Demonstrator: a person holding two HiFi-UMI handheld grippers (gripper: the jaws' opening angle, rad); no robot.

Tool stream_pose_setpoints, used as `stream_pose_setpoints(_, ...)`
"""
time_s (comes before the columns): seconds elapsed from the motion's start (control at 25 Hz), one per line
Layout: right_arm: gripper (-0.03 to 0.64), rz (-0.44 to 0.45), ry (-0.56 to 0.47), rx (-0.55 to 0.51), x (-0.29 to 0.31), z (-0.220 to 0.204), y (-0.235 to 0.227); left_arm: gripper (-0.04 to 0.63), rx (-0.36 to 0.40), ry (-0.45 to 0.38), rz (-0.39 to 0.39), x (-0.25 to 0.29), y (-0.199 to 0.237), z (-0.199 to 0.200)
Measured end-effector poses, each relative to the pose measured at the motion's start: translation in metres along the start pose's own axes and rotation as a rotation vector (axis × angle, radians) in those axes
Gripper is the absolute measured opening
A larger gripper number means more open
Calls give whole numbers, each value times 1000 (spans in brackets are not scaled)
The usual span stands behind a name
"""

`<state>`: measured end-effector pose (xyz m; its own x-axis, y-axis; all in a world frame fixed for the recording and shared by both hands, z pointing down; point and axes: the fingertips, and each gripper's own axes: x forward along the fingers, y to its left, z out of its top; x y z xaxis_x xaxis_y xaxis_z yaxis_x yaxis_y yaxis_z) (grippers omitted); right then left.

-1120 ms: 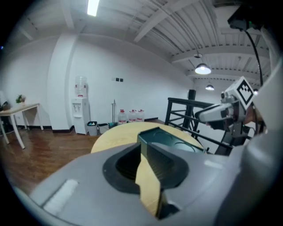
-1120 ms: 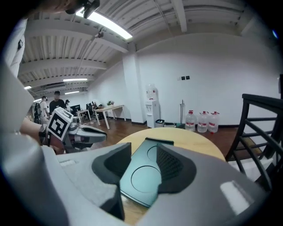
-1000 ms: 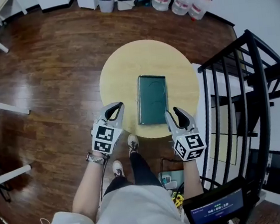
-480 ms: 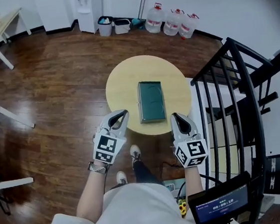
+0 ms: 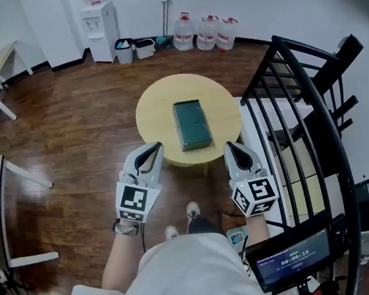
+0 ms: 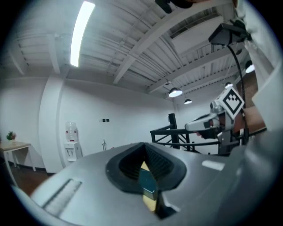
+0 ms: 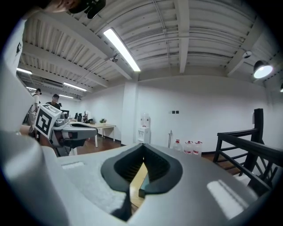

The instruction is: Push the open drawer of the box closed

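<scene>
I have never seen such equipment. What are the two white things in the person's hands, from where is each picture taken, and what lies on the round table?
There is no robot: a person holds a white two-jaw hand tool in each hand, the left gripper and the right gripper. The cube with square markers on each is part of the tool. The head view comes from a camera on the person's head, looking down. The other two views come from cameras that ride on the grippers and look along their jaws. On the round pale wooden table lies one dark green flat rectangular box. Both grippers are in front of the table, apart from the box. Their jaws are together and hold nothing.
</scene>
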<state>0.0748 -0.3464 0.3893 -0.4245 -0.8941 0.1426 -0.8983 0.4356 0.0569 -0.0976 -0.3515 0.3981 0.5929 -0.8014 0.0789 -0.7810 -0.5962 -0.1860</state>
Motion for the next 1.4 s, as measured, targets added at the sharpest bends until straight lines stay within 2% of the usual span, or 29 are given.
stream_pose_setpoints(0.16,3,-23,-18,33,-17,8,-7,8,-50,-22,9,-12,-9,13)
stream_pose_setpoints(0.36,3,-22,-16,130,-36,3,-14,8,-128,-5,60,-24,-13,1)
stream_pose_setpoints(0.52,4,-40,-4,124,-54,6,-28,8,-171,3,78,-20,-19,4)
stream_pose_setpoints(0.84,3,-57,-13,83,-69,18,-26,8,-162,-39,80,-30,-26,19)
stream_pose_setpoints(1.08,3,-78,35,57,-77,11,1,8,-138,-12,51,-45,-21,-6)
stream_pose_setpoints(1.24,3,-75,34,23,-85,14,10,8,-164,2,39,-38,-17,-27)
stream_pose_setpoints(1.4,3,-69,45,25,-86,7,14,8,-179,7,31,-38,-28,-26)
